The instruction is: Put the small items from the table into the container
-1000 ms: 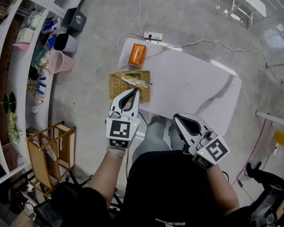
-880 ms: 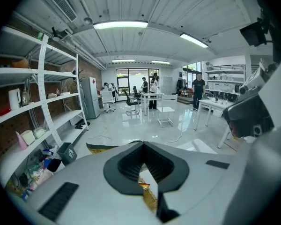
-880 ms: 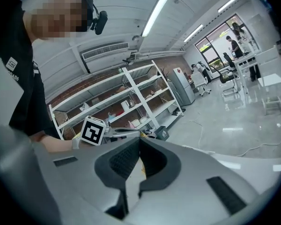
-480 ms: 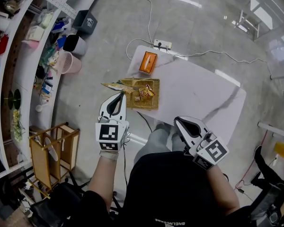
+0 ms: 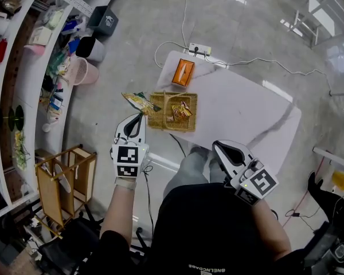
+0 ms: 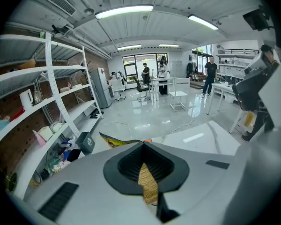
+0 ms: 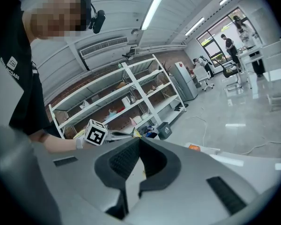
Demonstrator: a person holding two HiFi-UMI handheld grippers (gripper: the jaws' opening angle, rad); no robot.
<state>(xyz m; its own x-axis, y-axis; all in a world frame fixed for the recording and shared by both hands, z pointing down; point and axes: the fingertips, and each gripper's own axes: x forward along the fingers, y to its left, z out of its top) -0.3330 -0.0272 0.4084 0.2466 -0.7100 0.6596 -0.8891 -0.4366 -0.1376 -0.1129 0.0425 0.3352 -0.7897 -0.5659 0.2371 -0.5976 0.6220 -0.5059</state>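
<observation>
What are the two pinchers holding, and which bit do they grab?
The left gripper is shut on a yellow snack packet, pinching it by its near edge. The right gripper is shut with nothing in it.

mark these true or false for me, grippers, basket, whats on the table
1. The left gripper is shut on a yellow snack packet. True.
2. The wicker basket is empty. False: a second packet lies in it.
3. An orange box sits on the table beyond the basket. True.
4. The right gripper grips a packet. False: its jaws are together on nothing, near the table's near edge.
</observation>
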